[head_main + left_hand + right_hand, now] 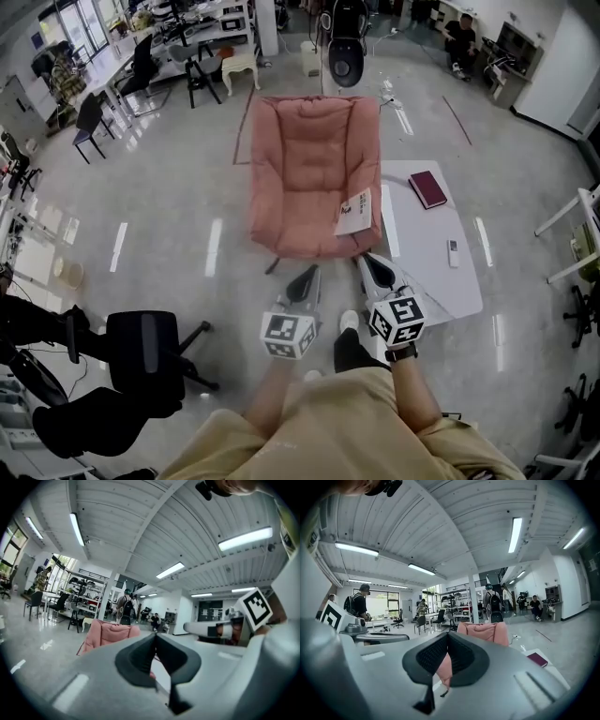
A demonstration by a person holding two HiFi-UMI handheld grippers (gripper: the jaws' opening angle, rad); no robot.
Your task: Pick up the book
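A maroon book (428,188) lies flat on the low white table (422,272) to the right of a pink armchair (314,169); the right gripper view also shows this book (538,659). A white booklet (355,212) rests on the armchair's right front corner. My left gripper (307,275) and right gripper (367,262) are held side by side just short of the chair's front edge, both pointing at it. Each is shut with nothing between its jaws, as the left gripper view (155,637) and right gripper view (447,635) show. Neither gripper touches a book.
A small white remote (452,252) lies on the table near the maroon book. A black office chair (145,352) stands at the lower left. Desks, chairs and a white stool (239,70) fill the far left; people stand behind the armchair (105,633).
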